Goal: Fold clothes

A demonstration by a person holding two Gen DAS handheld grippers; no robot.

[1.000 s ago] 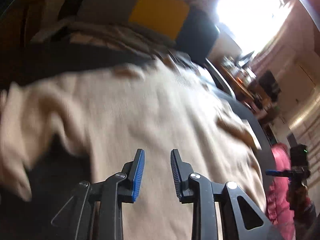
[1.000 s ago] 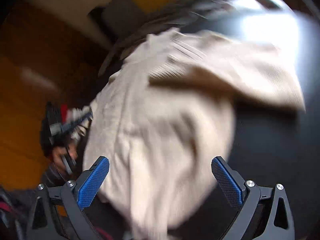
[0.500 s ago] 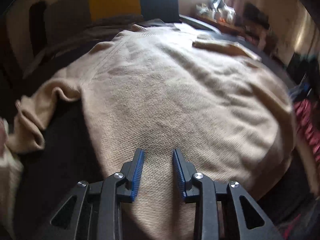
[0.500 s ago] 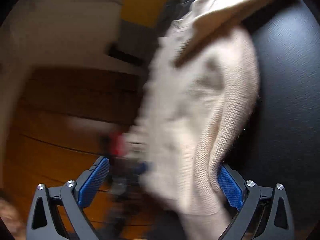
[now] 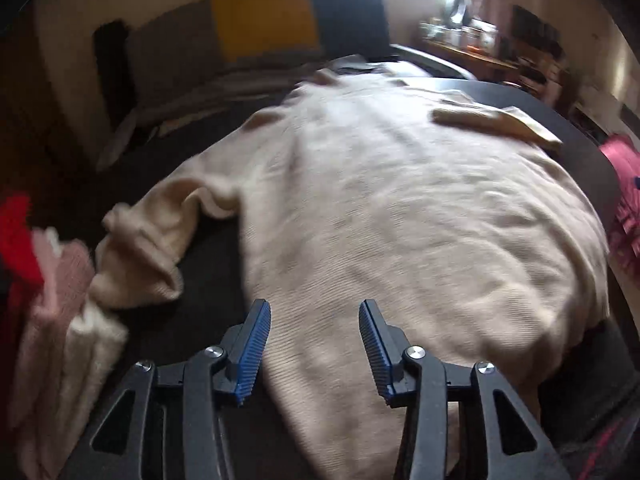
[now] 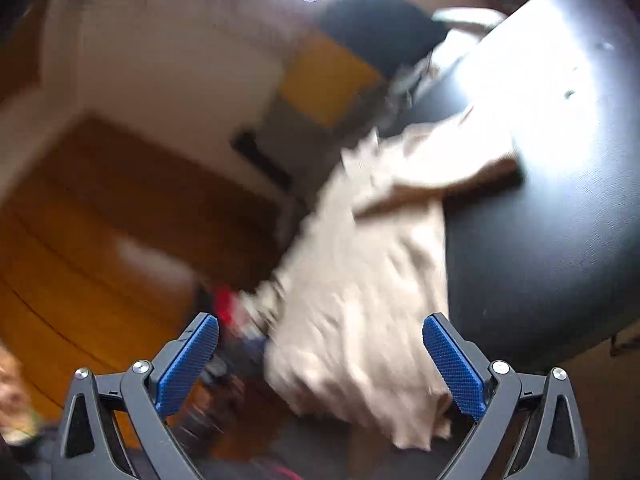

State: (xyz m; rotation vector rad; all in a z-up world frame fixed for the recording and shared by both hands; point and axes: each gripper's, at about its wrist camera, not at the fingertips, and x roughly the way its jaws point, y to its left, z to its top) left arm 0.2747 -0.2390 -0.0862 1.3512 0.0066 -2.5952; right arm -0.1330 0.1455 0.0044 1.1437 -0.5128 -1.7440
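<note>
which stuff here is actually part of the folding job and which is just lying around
In the job:
- cream sweater, spread on the dark table
- left gripper, jaws just been opening, sweater's edge under the gap
- right gripper, open

Lying about:
- pink and white clothes pile
- yellow and grey cushion
- cluttered far shelf

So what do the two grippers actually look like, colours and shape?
Both are the same build. The left gripper and right gripper each have two black plastic fingers with triangular cut-outs and silver screw heads at the joints. The fingers end in flat blue pads with a fine ribbed or knurled texture. No cables, markings or sleeves show.
</note>
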